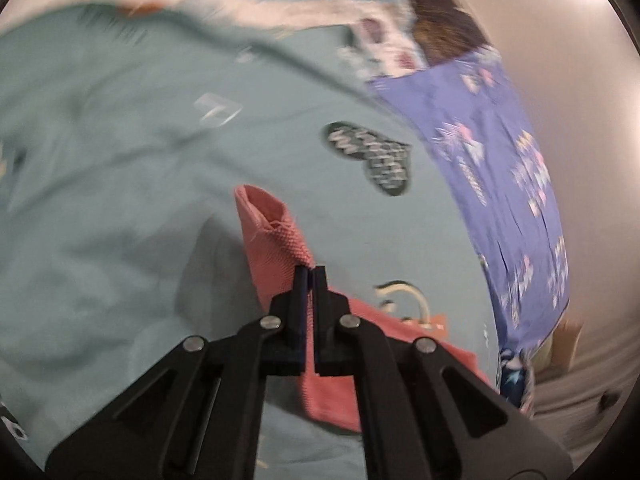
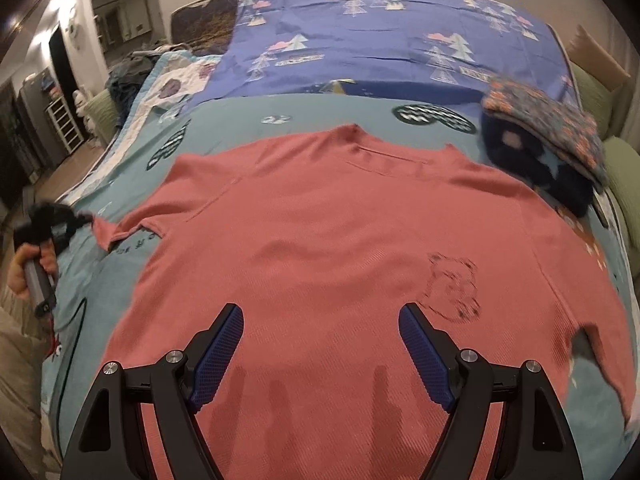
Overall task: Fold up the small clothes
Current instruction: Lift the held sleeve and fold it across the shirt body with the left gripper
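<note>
Nearest the right wrist camera, the right hand-held gripper point(image 2: 320, 344) hovers over the lower part of a pink shirt point(image 2: 320, 240), its jaws spread wide with nothing between them. The shirt lies spread flat across the middle of the bed point(image 2: 240, 120), on a teal sheet, with its collar toward the far edge and a faint bear outline on its chest. At the bed's left edge, the left hand-held gripper point(image 1: 310, 276) is clamped on the end of the shirt's sleeve point(image 1: 272, 236), which is lifted off the sheet; a person's hand point(image 2: 20, 276) grips its handle. Farther back, near the right edge, sits a dark folded pile of clothes point(image 2: 540, 148) with a flowered piece on top. Beyond that, a purple blanket point(image 2: 360, 40) printed with trees covers the far end of the bed.
</note>
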